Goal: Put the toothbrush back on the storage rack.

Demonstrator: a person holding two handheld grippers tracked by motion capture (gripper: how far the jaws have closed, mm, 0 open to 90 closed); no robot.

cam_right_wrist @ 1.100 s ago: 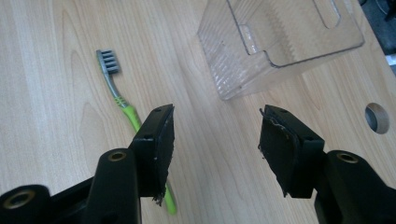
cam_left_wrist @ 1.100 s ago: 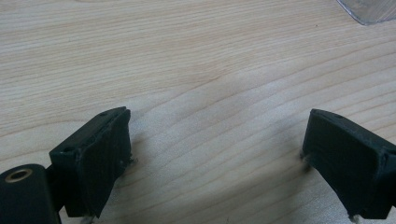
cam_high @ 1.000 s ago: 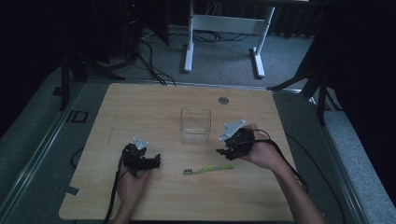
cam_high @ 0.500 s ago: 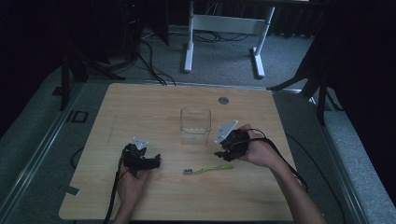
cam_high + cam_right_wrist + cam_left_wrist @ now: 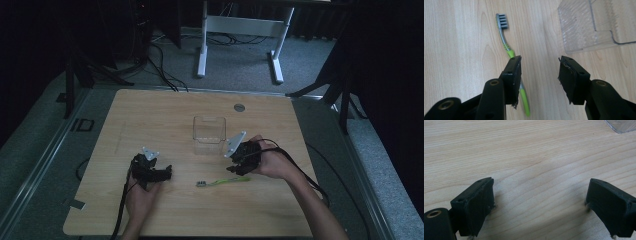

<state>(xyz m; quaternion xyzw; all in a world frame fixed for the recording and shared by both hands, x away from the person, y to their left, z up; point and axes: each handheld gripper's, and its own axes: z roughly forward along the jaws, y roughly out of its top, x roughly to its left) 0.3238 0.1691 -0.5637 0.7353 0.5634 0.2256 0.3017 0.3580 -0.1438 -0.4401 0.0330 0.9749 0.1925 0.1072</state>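
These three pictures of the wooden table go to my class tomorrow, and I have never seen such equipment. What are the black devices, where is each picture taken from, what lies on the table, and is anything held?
A person sits at a wooden table, holding a hand-operated gripper with two black jaws in each hand. The high view looks down from above: left gripper, right gripper. Each of the other two pictures comes from a camera riding on one gripper, looking along its jaws. On the table lie a green toothbrush with a grey head and a clear plastic container. Nothing is held: the left gripper's jaws stand wide open over bare wood, and the right gripper's jaws, which have just been closing, hang above the toothbrush handle with nothing between them.
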